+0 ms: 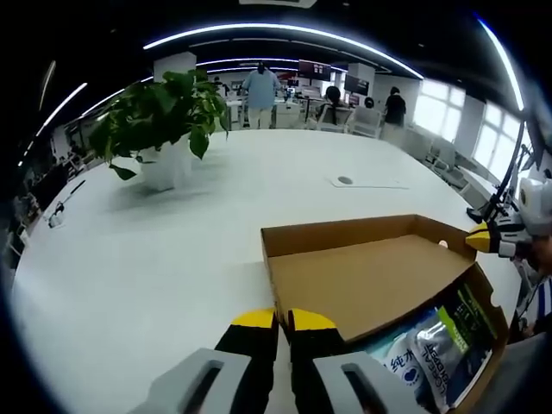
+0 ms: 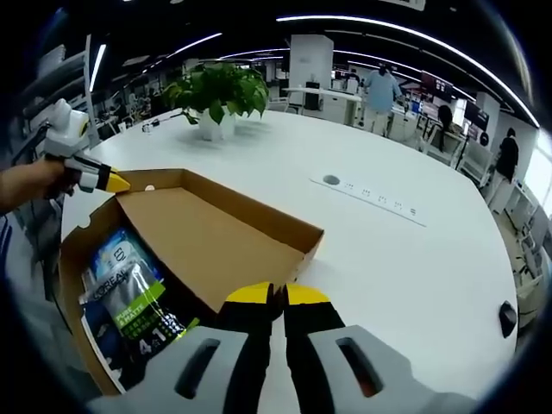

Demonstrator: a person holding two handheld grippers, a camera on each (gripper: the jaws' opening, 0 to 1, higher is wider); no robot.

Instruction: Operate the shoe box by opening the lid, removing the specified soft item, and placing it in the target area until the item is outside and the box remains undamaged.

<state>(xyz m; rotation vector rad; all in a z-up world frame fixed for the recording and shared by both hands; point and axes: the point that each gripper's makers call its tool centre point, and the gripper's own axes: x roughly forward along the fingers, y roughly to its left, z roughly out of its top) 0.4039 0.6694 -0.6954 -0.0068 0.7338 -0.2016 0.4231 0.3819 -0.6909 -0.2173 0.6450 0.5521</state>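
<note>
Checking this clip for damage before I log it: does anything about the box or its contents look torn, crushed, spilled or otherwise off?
Nothing stands out. The cardboard shoe box sits on the white table with its lid flap open, its walls straight and untorn as far as visible. The soft packets lie inside the box, not spilled. Both tools look shut at the box's edge.

- An open-plan office.
- Long curved white ceiling light strips [image 1: 285, 33] run overhead.
- A potted green leafy plant [image 1: 164, 116] stands at 11 o'clock on the large round white counter [image 1: 155, 250].
- People stand among desks and dark monitor screens [image 1: 315, 69] at 12 o'clock.
</note>
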